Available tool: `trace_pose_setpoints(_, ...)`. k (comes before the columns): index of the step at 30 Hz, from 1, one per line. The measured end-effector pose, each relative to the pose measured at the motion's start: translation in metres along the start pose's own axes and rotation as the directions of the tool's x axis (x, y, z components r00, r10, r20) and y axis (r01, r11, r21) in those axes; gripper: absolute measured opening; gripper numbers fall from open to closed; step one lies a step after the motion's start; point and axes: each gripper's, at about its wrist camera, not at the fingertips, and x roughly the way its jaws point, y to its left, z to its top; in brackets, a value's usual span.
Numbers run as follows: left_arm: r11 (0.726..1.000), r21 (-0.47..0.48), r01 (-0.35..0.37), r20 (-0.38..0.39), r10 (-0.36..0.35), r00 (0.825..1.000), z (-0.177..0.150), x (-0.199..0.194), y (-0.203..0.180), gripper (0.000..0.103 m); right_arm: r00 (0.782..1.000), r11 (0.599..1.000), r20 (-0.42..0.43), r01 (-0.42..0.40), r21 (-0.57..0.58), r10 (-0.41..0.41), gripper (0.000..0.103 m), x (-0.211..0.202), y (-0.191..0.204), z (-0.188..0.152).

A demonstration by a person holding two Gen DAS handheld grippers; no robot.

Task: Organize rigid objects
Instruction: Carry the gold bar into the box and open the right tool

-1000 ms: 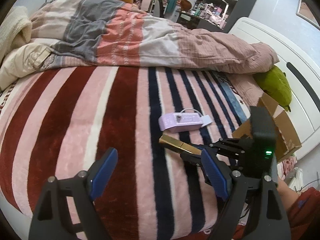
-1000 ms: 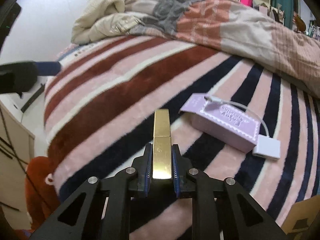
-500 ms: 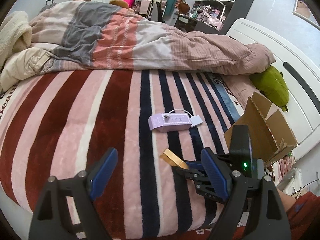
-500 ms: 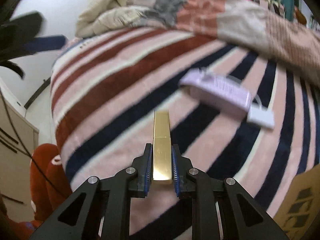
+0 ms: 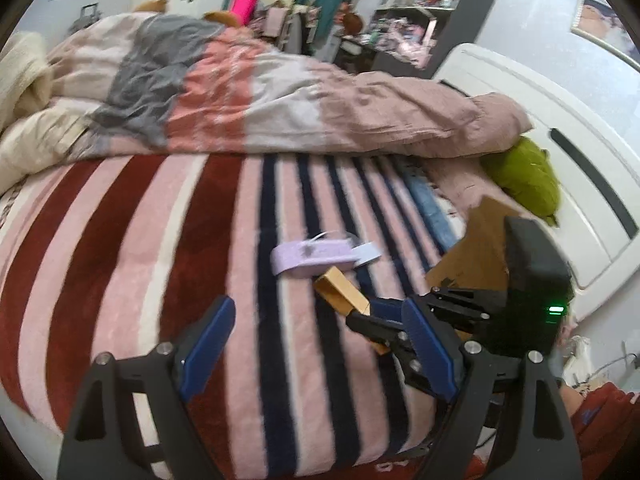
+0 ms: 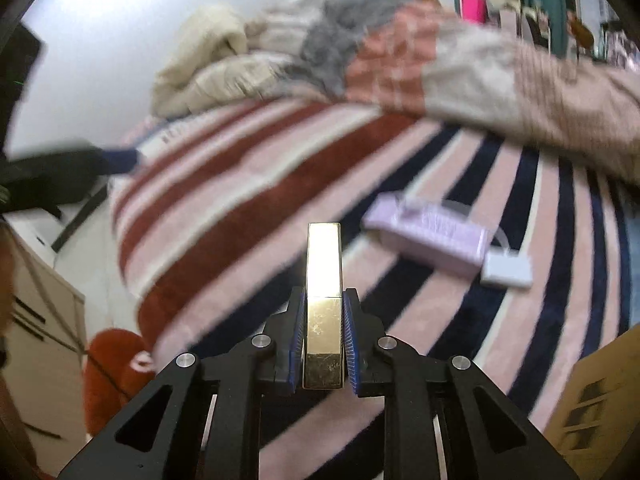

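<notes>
My right tongs (image 6: 323, 336) are clamped on the gold bar (image 6: 323, 280), blue pads pressed to both of its long sides, with the front half sticking out past the fingertips. The bar is off the blanket (image 6: 248, 216), held above its pink and dark stripes.

My left tongs (image 5: 316, 344) stand wide apart with nothing between the pads. In the left view the right tongs (image 5: 374, 314) sit at about 3 o'clock, the bar (image 5: 340, 290) pointing from them toward 10 o'clock.

At 2 o'clock from the bar in the right view lies the lilac box (image 6: 428, 232), flat on the blanket, a white cable looped over it and a white adapter (image 6: 506, 270) just beside its near end. From the left view the bar's tip looks close to the box (image 5: 312, 256), but I cannot tell whether they touch.

A cardboard box (image 5: 476, 252) with raised flaps stands at 3 o'clock in the left view, behind the right tongs; its corner shows at 4 o'clock in the right view. A green cushion (image 5: 524, 176) sits at 2 o'clock against the white headboard (image 5: 560, 120). A rumpled duvet (image 5: 280, 100) runs across the far side of the bed at 12 o'clock.
</notes>
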Motion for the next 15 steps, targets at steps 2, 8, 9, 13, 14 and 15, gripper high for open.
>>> trace_pose_setpoints(2, 0.999, 0.019, 0.049, 0.010, -0.049, 0.999, 0.011, 0.000, -0.011, 0.078, 0.998, 1.000, 0.055, -0.026, -0.013, 0.026, 0.013, -0.027, 0.004, 0.007)
trace_pose_setpoints(8, 0.963, 0.080, 0.256, -0.011, -0.256, 0.967, 0.055, 0.015, -0.059, 0.038, 0.981, 1.000, 0.196, 0.005, -0.024, 0.000, 0.013, -0.103, -0.005, 0.021)
trace_pose_setpoints(9, 0.956, 0.090, 0.278, -0.024, -0.277, 0.961, 0.062, 0.021, -0.070, 0.033, 0.978, 1.000, 0.206, 0.016, -0.014, -0.013, 0.013, -0.111, -0.010, 0.021)
trace_pose_setpoints(13, 0.932, 0.153, 0.327, -0.071, -0.320, 0.945, 0.080, 0.048, -0.118, 0.029, 0.966, 0.996, 0.248, 0.064, 0.059, -0.077, 0.013, -0.144, -0.045, 0.010)
trace_pose_setpoints(14, 0.927, 0.166, 0.337, -0.087, -0.327, 0.941, 0.084, 0.056, -0.131, 0.029, 0.963, 0.994, 0.254, 0.076, 0.080, -0.094, 0.013, -0.150, -0.055, 0.006)
trace_pose_setpoints(15, 0.918, 0.187, 0.349, -0.111, -0.333, 0.936, 0.088, 0.068, -0.147, 0.029, 0.960, 0.991, 0.257, 0.085, 0.101, -0.109, 0.013, -0.156, -0.065, 0.003)
